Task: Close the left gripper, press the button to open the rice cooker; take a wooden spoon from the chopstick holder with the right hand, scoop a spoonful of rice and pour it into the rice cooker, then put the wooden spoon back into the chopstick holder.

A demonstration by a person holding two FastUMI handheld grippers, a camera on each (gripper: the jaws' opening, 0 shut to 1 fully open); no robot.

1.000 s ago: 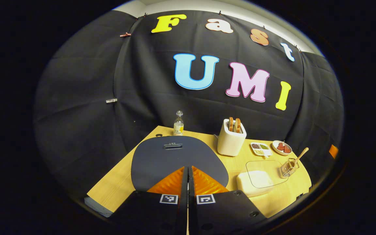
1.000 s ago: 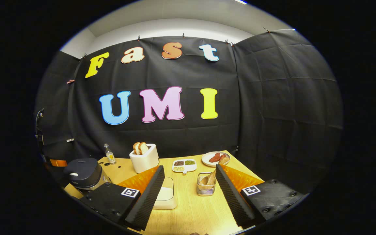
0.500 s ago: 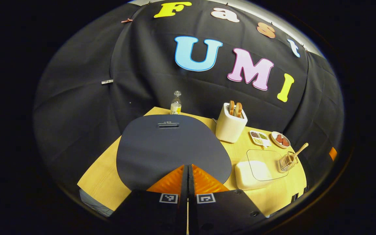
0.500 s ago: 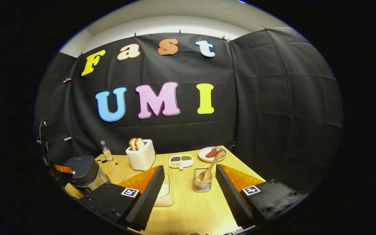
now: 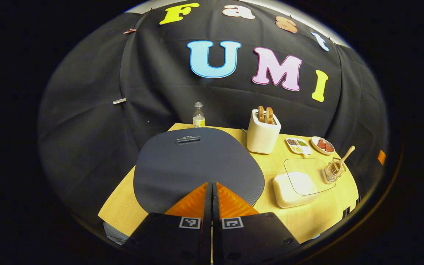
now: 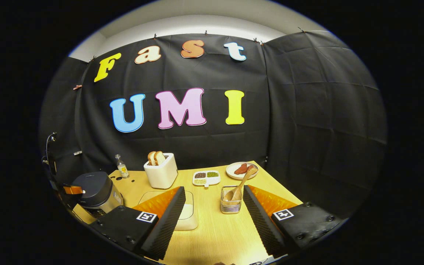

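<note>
I am holding my left gripper [image 5: 212, 186] with its fingers pressed together and nothing between them, just over the near edge of the rice cooker [image 5: 197, 163]. Compared with a second ago the dark lid is looming much larger in the left gripper view and the far wall has slid upward, so I have been tipping down and closing in on the cooker. Since half a second ago the picture has barely shifted, so I am judging that the approach is nearly over and the press on the button is what is coming. The lid is still lying flat and shut, and the button itself is hidden under my fingers, so I cannot tell whether I am touching it yet.

My right gripper [image 6: 214, 200] is standing wide apart and empty, low over the table [image 6: 215, 235]. The wooden spoon [image 6: 239, 186] is leaning in the chopstick holder [image 6: 231, 200], which is sitting between my open fingers but farther off, a little nearer than a second ago. That is putting the right hand in line for the spoon once the lid is up.

Counting what is on the table: one rice cooker, one wooden spoon in one chopstick holder, one box of rice [image 5: 294, 187] with a clear lid, one toaster [image 6: 160, 173] holding two slices of bread, one small bottle [image 5: 198, 117], one divided dish [image 6: 206, 177], and one plate [image 6: 239, 170]
</note>
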